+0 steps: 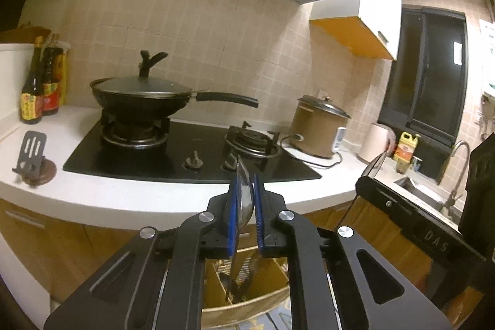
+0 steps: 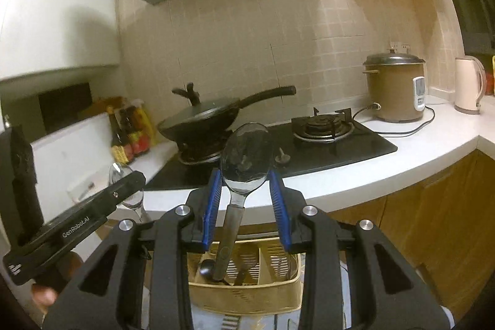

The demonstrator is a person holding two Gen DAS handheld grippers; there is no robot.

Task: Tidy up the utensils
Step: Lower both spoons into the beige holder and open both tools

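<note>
Above a beige slotted utensil caddy (image 2: 247, 283) below the white countertop (image 1: 154, 194), the left gripper (image 1: 246, 215) pinches a steel spoon (image 1: 244, 197) edge-on; the right gripper (image 2: 246, 206) seems to pinch a serving spoon (image 2: 246, 153), contact unclear. Behind: lidded wok (image 1: 142, 95), rice cooker (image 2: 394, 88).

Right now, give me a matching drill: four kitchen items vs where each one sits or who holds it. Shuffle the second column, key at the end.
Items
1. wok
2. rice cooker
3. spoon
4. sauce bottles

Places
A. between the blue pads of the right gripper, bowl up
B. on the left burner of the stove, lid on
C. on the counter left of the stove, by the wall
D. on the counter right of the stove, cord trailing

Pairs: 1-B, 2-D, 3-A, 4-C
</note>
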